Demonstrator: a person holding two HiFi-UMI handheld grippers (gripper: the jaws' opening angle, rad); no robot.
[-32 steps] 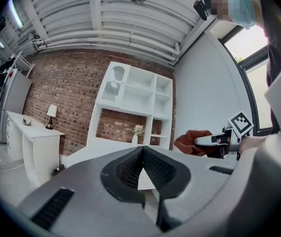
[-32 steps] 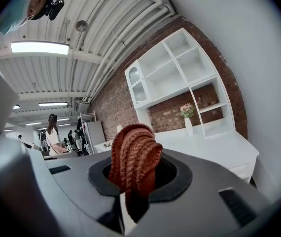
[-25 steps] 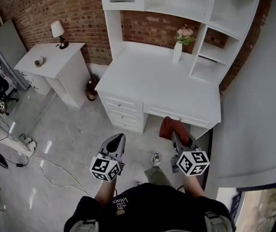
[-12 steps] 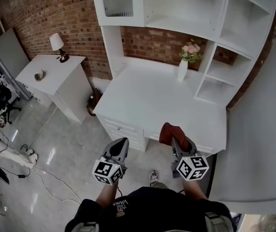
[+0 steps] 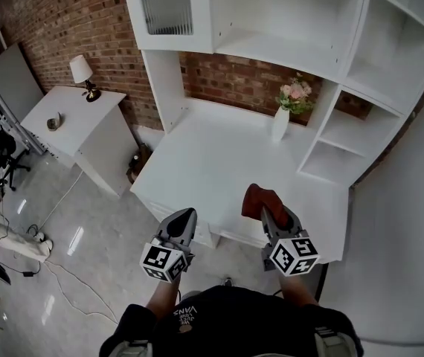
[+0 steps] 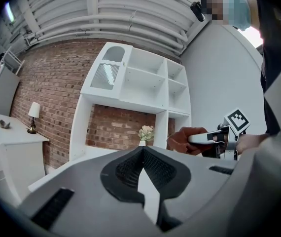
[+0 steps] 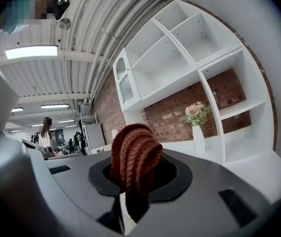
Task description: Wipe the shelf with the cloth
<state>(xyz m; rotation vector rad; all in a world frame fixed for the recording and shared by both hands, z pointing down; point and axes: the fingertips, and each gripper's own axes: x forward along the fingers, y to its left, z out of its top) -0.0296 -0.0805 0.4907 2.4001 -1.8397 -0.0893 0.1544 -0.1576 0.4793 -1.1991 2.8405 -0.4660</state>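
From my remote seat, the white shelf (image 5: 271,50) fills the top of the head view, its open compartments stacked against a brick wall. Below it spreads the white tabletop (image 5: 212,162). A white side cabinet (image 5: 71,110) stands apart to the left on the pale floor.

My right gripper (image 5: 271,213) is clamped on the cloth (image 5: 260,199), a rust-red knitted piece bunched between its jaws. In the right gripper view the cloth (image 7: 135,154) sticks up out of the jaws in a folded lump. In the head view it shows over the front part of the tabletop, well short of the shelf compartments.

My left gripper (image 5: 184,216) sits beside it near the tabletop's front edge. Its jaws are pressed together with nothing between them, as the left gripper view shows.

A white vase (image 5: 280,123) of pink flowers stands at the back of the tabletop, just beside the shelf's right-hand column. A small lamp (image 5: 82,74) stands on the side cabinet.
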